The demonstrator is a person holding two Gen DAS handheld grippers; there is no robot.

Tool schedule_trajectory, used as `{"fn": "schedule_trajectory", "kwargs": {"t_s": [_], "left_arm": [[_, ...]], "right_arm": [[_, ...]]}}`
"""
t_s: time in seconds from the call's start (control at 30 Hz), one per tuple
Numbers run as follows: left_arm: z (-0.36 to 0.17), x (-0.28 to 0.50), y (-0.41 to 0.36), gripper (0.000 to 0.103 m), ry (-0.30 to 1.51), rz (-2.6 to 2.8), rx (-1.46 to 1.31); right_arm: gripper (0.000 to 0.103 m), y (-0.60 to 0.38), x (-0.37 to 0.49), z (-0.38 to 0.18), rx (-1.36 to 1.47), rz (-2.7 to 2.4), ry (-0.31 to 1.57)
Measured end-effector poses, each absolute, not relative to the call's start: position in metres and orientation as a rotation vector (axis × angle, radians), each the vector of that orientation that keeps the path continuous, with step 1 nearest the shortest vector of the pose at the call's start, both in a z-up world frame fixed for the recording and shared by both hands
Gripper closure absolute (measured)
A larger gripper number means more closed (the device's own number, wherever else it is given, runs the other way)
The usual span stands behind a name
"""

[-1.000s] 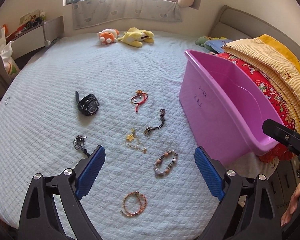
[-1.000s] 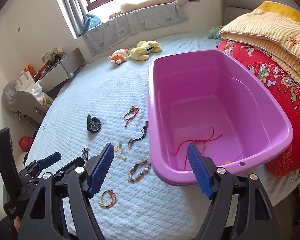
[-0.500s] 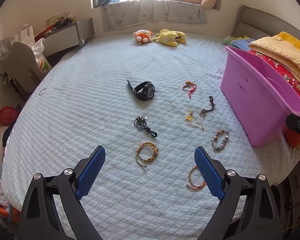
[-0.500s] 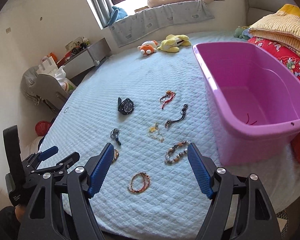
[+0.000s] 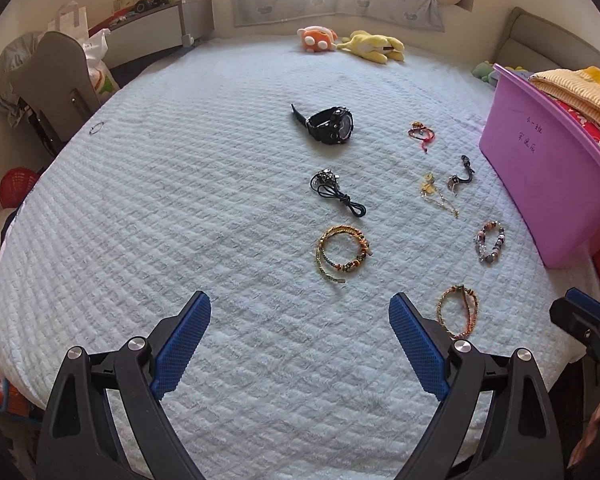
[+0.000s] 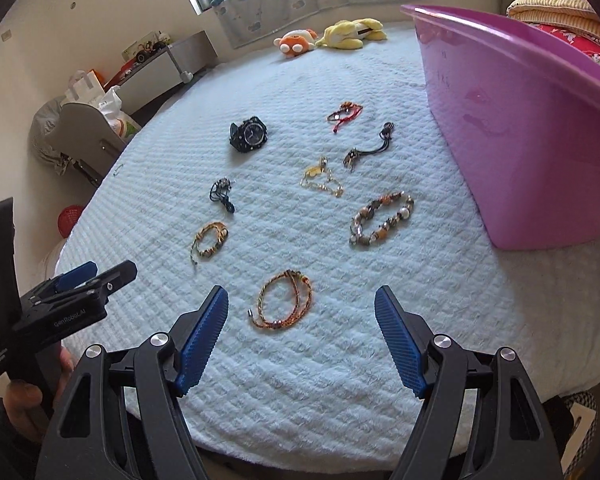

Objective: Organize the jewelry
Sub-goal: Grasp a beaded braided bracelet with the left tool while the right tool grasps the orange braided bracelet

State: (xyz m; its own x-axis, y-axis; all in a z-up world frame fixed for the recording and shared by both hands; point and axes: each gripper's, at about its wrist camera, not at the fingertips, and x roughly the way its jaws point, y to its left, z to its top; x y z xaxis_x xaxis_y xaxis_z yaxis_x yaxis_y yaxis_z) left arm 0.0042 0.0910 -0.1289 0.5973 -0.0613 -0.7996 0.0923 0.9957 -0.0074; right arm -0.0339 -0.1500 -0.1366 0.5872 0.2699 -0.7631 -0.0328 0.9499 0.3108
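My right gripper (image 6: pixel 301 334) gapes empty above the braided bracelet (image 6: pixel 281 305); closing too shallow, my pads may snag the quilt (image 6: pixel 340 380) instead

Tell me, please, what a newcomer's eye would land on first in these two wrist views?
Probably the big pink tub on the right of the pale blue bedspread, its wall towering in the right wrist view. Next, the jewelry strewn beside it: a black watch farthest back, a beaded bracelet nearest the tub, and a braided orange bracelet just ahead of the open right gripper.
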Motion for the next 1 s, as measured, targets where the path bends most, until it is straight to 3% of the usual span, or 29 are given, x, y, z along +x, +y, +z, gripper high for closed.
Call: {"fn": "schedule_trajectory", "kwargs": {"t_s": [1.0], "left_arm": [[-0.198, 0.075, 0.079, 0.014, 1.013, -0.167, 0.085]], "right_arm": [[0.031, -0.098, -0.001, -0.212, 0.185, 0.112, 1.061]]}}
